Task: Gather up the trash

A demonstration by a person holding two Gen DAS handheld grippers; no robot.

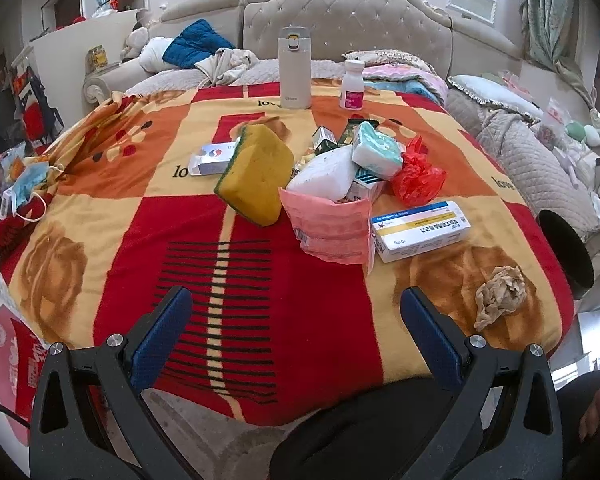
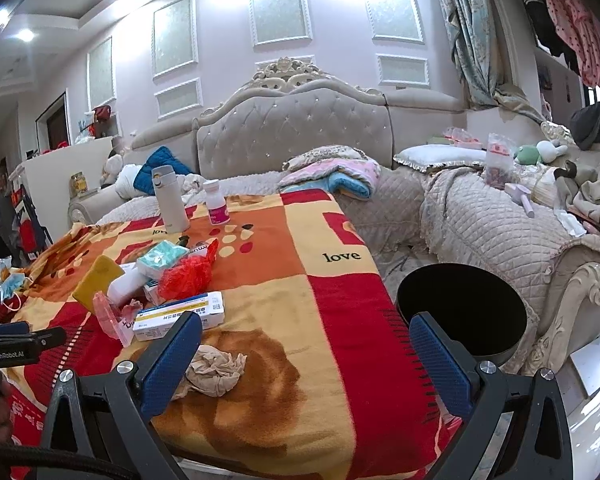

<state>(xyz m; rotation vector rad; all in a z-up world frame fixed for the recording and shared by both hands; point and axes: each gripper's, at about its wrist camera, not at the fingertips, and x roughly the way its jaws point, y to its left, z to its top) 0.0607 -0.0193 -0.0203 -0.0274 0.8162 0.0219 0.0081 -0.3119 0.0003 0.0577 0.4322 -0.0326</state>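
Observation:
A crumpled beige tissue (image 1: pixel 500 296) (image 2: pixel 214 368) lies on the red and yellow blanket (image 1: pixel 300 320) near its front right corner. A black round bin (image 2: pixel 462 312) (image 1: pixel 566 252) stands right of the blanket. My left gripper (image 1: pixel 296 320) is open and empty above the blanket's front edge. My right gripper (image 2: pixel 306 360) is open and empty, its left finger (image 2: pixel 172 364) just beside the tissue. A red plastic bag (image 1: pixel 418 176) (image 2: pixel 188 272), a pink packet (image 1: pixel 332 228), a medicine box (image 1: pixel 420 230) (image 2: pixel 180 316) and a yellow sponge (image 1: pixel 256 176) lie mid-blanket.
A grey thermos (image 1: pixel 295 68) and a white pill bottle (image 1: pixel 353 84) stand at the blanket's far edge. A blue face mask (image 1: pixel 30 184) lies at the left edge. A tufted headboard (image 1: pixel 348 20) and quilted bedding (image 2: pixel 492 220) lie behind and to the right.

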